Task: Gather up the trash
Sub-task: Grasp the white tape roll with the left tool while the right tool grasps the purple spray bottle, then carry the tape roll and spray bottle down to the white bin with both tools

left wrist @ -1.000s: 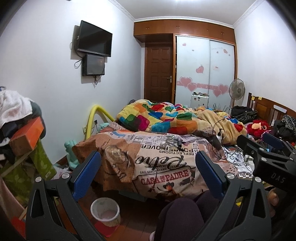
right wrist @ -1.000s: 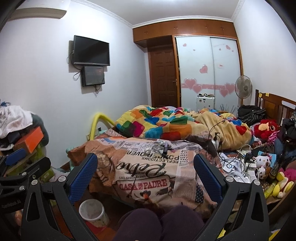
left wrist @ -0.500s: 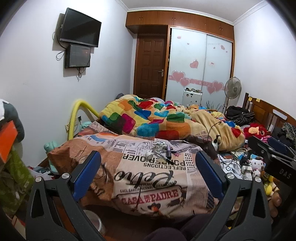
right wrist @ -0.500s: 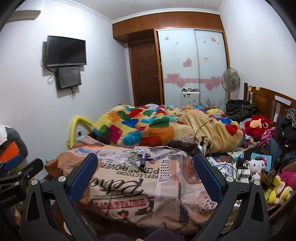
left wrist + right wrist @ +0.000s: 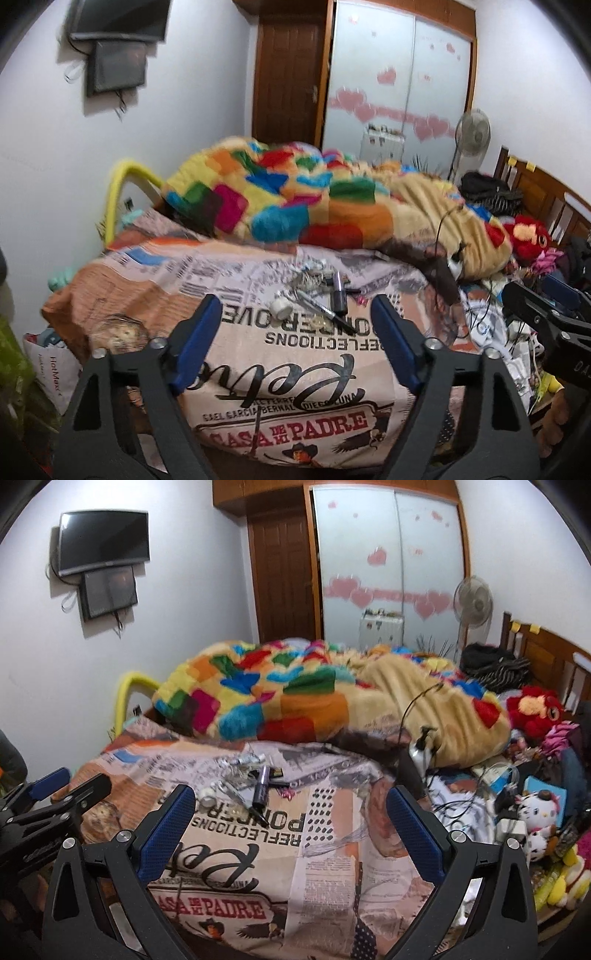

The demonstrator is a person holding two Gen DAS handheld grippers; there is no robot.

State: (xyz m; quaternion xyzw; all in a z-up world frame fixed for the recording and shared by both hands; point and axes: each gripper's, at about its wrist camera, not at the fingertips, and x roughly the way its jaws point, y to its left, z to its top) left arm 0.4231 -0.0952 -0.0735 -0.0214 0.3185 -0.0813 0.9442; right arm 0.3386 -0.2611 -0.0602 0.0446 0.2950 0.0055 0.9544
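Lying ahead of both tools, litter [image 5: 317, 291]

Two wall screens [image 5: 104, 541], one standing fan [image 5: 473, 599], two blankets [image 5: 280, 853], one red plush toy [image 5: 535, 710].

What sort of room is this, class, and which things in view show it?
Most likely a lived-in bedroom: a bed with a patchwork blanket, a sliding wardrobe with heart stickers, and soft toys by the headboard.
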